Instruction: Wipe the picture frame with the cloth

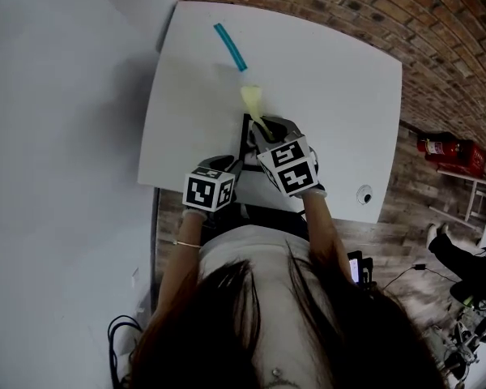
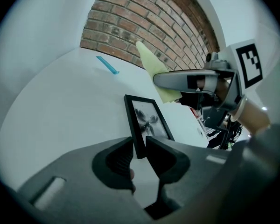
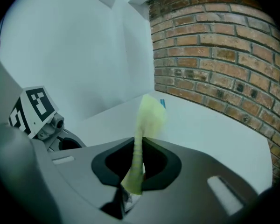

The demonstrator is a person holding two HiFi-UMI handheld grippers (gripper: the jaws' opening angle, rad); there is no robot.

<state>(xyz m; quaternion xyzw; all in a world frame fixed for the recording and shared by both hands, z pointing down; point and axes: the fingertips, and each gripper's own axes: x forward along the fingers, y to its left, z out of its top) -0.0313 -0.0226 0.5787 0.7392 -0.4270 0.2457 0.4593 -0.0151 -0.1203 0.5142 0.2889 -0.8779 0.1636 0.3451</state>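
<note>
**On the white table: frame clamped at left, cloth pinched at right**

At far left, a plain white wall borders the white table. A slim teal stick lies alone near the table's far left corner, well apart from everything else.

At left of centre, over the table's near edge, the left gripper points forward and downward. Its jaws stand a narrow gap apart, and that gap is filled by the near left corner of the black picture frame; both pads press on the frame's rim. The frame holds a pale print with a dark flower-like figure and stretches away from the jaws toward the table's middle. Whether its far end rests on the tabletop cannot be told.

Just right of it, the right gripper hangs above the frame's far end, close beside the left one. Its jaws are closed on a yellow-green cloth. The cloth is pinched into a thin strip between the pads and flares out beyond the fingertips, pointing toward the teal stick.

At right, a red brick wall runs behind the table, and a red fire extinguisher lies on the floor past the table's right edge.
</note>
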